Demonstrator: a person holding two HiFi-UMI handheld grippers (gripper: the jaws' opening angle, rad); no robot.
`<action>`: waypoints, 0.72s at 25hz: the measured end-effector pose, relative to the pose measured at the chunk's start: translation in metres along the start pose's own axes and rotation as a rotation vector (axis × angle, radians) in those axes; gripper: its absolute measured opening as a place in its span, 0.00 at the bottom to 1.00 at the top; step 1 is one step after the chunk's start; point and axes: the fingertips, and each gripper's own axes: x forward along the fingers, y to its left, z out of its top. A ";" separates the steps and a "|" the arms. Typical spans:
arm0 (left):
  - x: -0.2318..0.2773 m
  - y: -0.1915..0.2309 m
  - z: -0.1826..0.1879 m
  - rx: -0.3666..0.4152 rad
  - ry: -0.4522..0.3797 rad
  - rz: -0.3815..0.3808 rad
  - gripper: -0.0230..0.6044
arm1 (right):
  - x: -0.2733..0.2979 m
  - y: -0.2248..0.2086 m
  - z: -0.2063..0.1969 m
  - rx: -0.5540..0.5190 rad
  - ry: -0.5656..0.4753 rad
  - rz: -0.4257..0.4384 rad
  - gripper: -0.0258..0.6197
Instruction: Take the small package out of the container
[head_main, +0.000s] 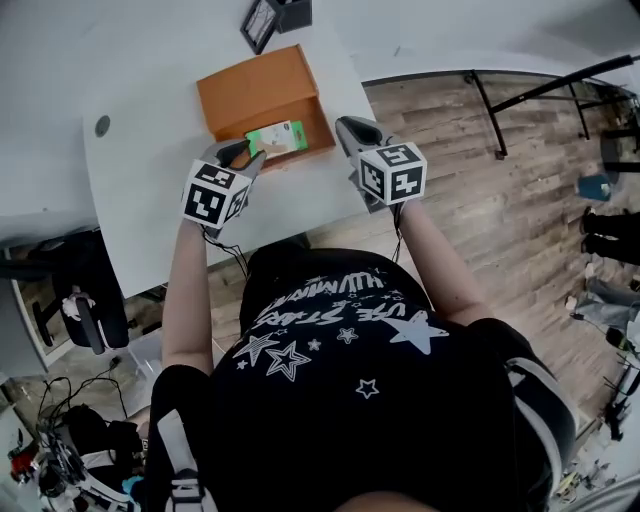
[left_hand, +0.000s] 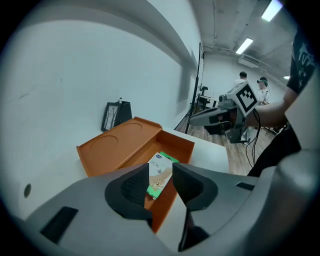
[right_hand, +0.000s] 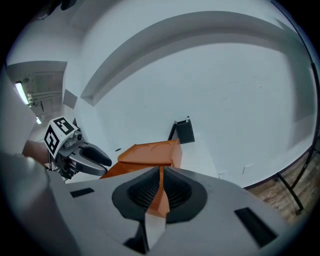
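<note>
Package (head_main: 277, 138): lies flat at the near end of the open orange container (head_main: 260, 90), not yet lifted out. Left gripper (left_hand: 161, 170): sits low over that end, jaws partly apart with the package lined up between them and the pads not pressing on it, probably set for a pinch across its narrow width. Right gripper (right_hand: 160, 187): looks closed on the container's wall at the near corner, likely to keep it from sliding on the white table (head_main: 150, 200) during the pull
</note>
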 end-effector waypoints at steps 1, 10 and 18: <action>0.004 0.003 -0.001 0.018 0.013 -0.007 0.30 | 0.003 -0.002 0.001 0.002 0.005 -0.006 0.12; 0.039 0.018 -0.018 0.151 0.182 -0.111 0.57 | 0.028 -0.011 0.010 0.019 0.033 -0.048 0.12; 0.067 0.023 -0.021 0.263 0.240 -0.152 0.61 | 0.044 -0.020 0.012 0.030 0.055 -0.073 0.12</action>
